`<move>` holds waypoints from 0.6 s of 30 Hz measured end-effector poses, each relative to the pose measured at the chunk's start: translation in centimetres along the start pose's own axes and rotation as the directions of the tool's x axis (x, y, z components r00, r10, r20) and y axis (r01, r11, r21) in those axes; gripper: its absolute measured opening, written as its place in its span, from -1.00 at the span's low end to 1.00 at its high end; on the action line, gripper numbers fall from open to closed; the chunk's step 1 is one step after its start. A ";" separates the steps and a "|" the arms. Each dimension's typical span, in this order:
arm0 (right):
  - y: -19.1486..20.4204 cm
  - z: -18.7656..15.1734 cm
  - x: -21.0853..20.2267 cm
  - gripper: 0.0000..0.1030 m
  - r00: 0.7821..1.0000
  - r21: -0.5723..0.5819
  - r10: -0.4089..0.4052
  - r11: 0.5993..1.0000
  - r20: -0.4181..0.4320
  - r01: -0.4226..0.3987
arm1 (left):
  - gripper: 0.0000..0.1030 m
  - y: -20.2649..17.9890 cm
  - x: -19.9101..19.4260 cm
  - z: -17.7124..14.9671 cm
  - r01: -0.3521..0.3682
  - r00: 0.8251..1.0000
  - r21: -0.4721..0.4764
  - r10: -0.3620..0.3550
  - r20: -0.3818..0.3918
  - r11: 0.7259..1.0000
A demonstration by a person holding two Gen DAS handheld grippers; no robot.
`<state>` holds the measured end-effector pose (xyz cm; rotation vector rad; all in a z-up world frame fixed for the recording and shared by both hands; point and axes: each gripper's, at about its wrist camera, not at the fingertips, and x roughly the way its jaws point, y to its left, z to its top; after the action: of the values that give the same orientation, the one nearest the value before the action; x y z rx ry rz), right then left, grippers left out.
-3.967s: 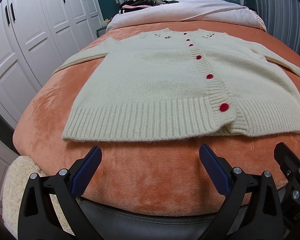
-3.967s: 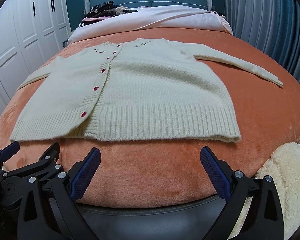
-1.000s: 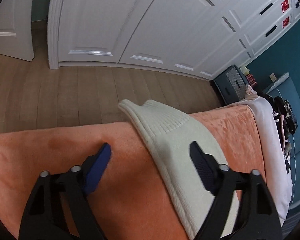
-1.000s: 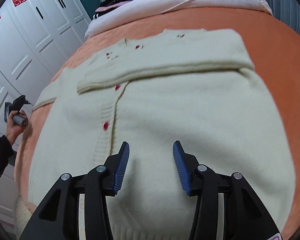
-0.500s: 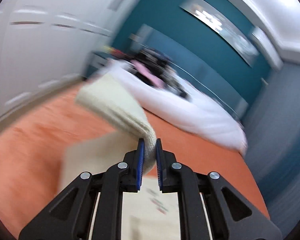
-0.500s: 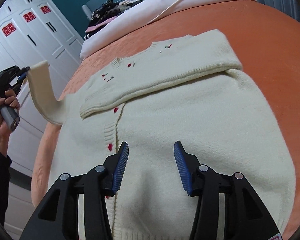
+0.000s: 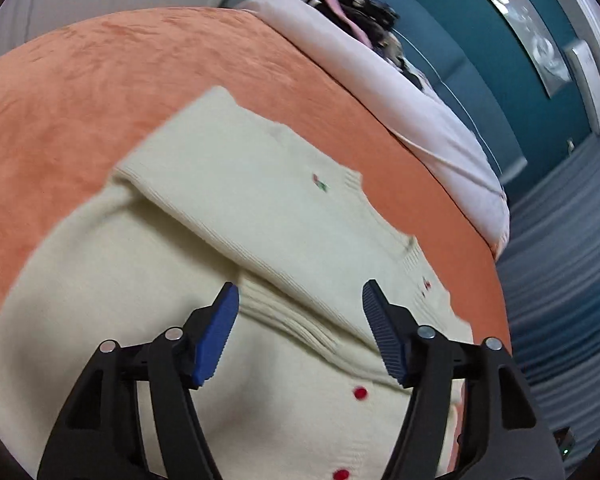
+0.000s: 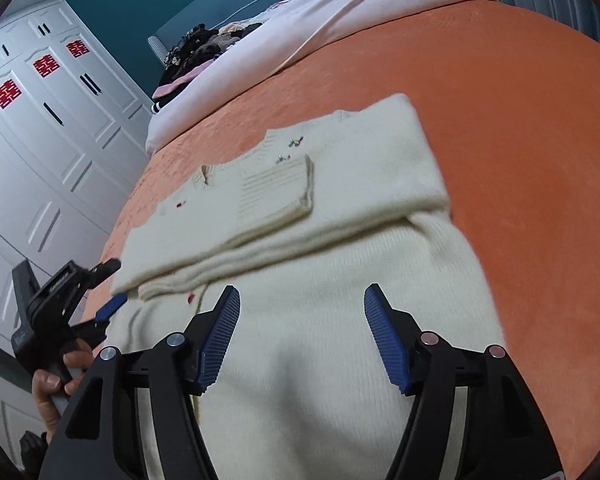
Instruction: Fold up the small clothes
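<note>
Cardigan [image 8: 340, 320]: cream knit with red buttons [image 7: 360, 393], lying flat and face up on the orange bed [image 8: 520, 140], spread so its panels can be folded over one another.
Sleeves: both lie across the chest just below the neckline, one over the other; the top one ends in a ribbed cuff [image 8: 276, 188] near the middle, which narrows the garment to the width of its body.
Left gripper [image 7: 300, 320]: fingers [image 7: 216, 332] spread apart and holding nothing, hovering just above the folded sleeves; in the right wrist view it sits at the cardigan's edge with the person's hand [image 8: 56, 396] on its handle.
Right gripper [image 8: 302, 320]: fingers [image 8: 384, 340] likewise parted and empty, poised over the lower body of the knit.
Stage: sleeve folds look done; the body is not yet folded.
Next, as a judgement: take the hem and bring it up toward the collar.
Risk: the soft knit may slide and drag the sleeves askew.
</note>
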<state>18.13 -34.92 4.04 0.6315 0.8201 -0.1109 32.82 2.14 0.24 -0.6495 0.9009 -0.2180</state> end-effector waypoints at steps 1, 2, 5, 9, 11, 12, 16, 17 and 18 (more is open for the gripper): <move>0.3 1.1 1.0 0.24 1.000 0.002 -0.014 1.000 0.013 0.014 | 0.25 1.3 0.3 1.3 -0.009 1.000 -0.060 0.010 0.007 0.998; 0.7 2.3 2.5 0.25 1.000 -0.001 -0.024 1.000 0.018 0.024 | 0.25 2.6 0.7 2.5 -0.027 1.000 -0.118 0.027 0.005 0.993; 0.2 4.1 7.9 0.28 0.995 0.021 -0.081 0.996 -0.053 0.083 | -0.07 6.4 2.3 4.7 -0.060 0.998 -0.272 0.053 -0.032 0.960; 3.1 5.8 9.2 -0.81 0.999 -0.038 -0.020 0.999 -0.032 0.019 | -0.81 7.1 1.3 6.1 -0.015 1.000 -0.317 0.021 0.015 0.948; 5.6 7.3 5.3 -0.83 0.993 -0.098 0.070 0.993 0.090 -0.061 | -0.82 5.8 -0.5 6.9 0.030 0.996 -0.239 -0.009 0.091 0.971; 6.3 7.8 3.5 -0.83 0.984 -0.115 0.099 0.990 0.146 -0.083 | -0.82 5.5 -1.2 6.8 0.036 0.994 -0.210 -0.012 0.113 0.977; 2.1 7.6 6.3 -0.85 0.995 -0.038 -0.001 0.999 0.095 0.004 | -0.81 6.6 1.1 5.2 -0.023 0.997 -0.165 0.034 0.065 0.986; 0.1 6.5 9.6 -0.85 0.996 -0.019 -0.087 0.996 -0.004 0.087 | -0.81 7.1 2.0 4.4 -0.060 0.997 -0.169 0.066 0.031 0.984; -1.4 5.1 12.2 -0.85 0.987 -0.024 -0.140 0.990 -0.085 0.138 | -0.81 7.7 2.8 3.6 -0.078 0.997 -0.169 0.081 0.013 0.983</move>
<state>29.37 -37.19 -2.66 0.5646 0.9477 -0.2039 36.69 8.53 -4.73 -0.7690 0.9309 -0.0639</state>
